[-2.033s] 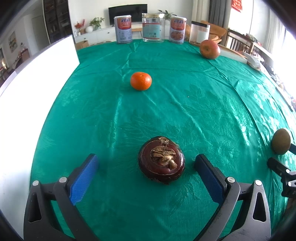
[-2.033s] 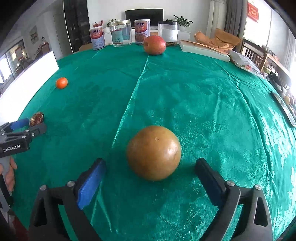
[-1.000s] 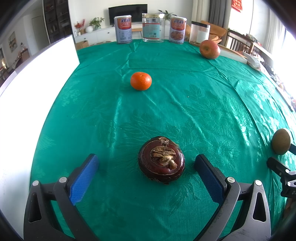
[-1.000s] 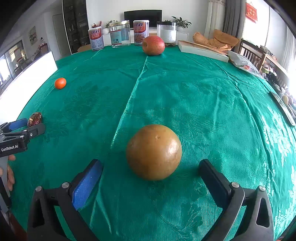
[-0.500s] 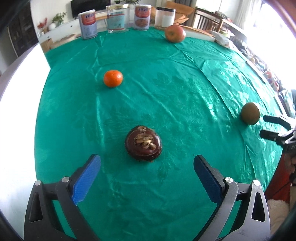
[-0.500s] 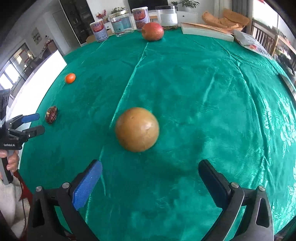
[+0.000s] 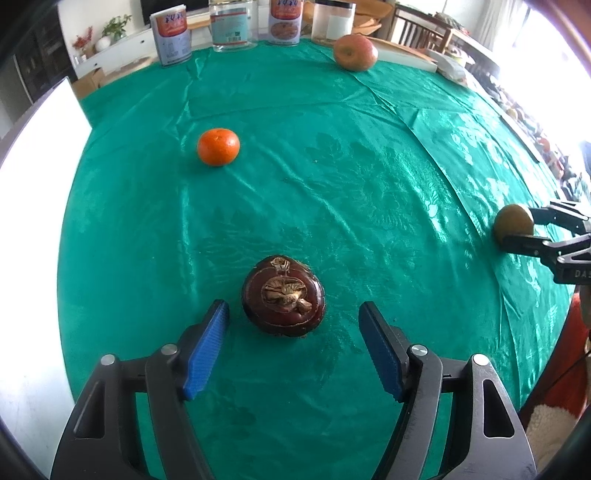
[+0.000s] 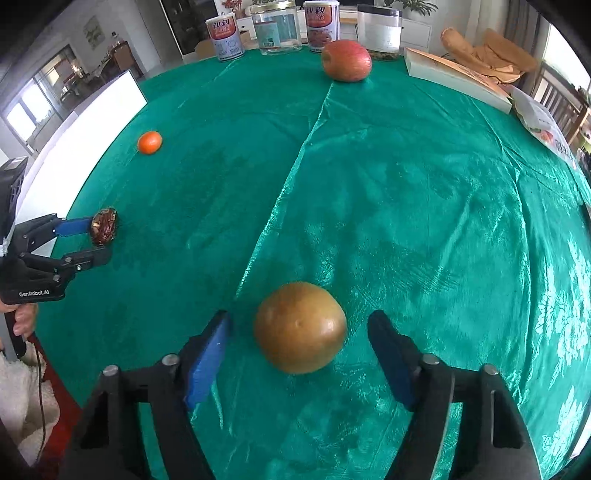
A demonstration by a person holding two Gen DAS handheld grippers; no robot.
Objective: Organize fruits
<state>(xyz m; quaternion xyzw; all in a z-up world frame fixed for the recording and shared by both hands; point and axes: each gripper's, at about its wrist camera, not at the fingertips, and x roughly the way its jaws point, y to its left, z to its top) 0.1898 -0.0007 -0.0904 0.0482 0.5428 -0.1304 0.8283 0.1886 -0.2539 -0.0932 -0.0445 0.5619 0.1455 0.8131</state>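
Observation:
A dark brown mangosteen (image 7: 283,297) lies on the green tablecloth between the blue pads of my left gripper (image 7: 293,314), which is open, with gaps on both sides. A round brown-yellow fruit (image 8: 300,326) lies between the pads of my right gripper (image 8: 300,325), also open and not touching it. An orange mandarin (image 7: 218,146) sits farther back on the left. A red apple (image 8: 346,60) rests near the table's far edge. In the right wrist view the left gripper (image 8: 96,236) shows at the left around the mangosteen (image 8: 105,226).
Two cans (image 7: 171,34), a glass jar (image 7: 232,24) and a clear canister (image 7: 334,22) stand along the far edge. A flat box (image 8: 458,79) lies at the back right. A white board (image 7: 33,155) borders the table's left side.
Both grippers rose and pulled back, then came down again around their fruits. Their jaws are now narrower than before, closer to the mangosteen and the brown fruit. The fruits have not moved.

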